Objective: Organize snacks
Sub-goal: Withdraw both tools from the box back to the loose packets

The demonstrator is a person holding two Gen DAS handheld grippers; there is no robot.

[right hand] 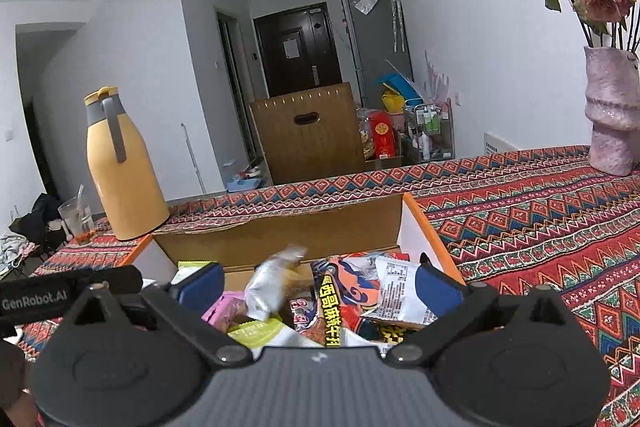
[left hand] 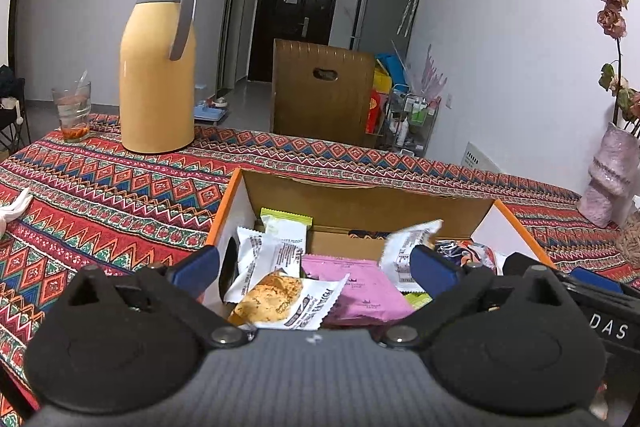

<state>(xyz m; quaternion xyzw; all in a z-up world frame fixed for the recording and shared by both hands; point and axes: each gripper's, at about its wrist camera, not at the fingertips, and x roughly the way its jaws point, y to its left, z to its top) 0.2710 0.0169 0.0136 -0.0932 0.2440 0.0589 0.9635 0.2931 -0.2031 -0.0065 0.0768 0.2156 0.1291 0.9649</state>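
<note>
Left gripper, right gripper: jaws apart, empty, poised over the snacks heaped in the cardboard box. Advice: take one packet at a time by its crimped edge. Beyond: thermos, vase.

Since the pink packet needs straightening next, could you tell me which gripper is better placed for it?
Left, probably. The flat pink foil packet lies centred between the open left gripper and its blue fingers. For the open right gripper it sits off to one side, mostly hidden in the orange-edged cardboard box.
</note>
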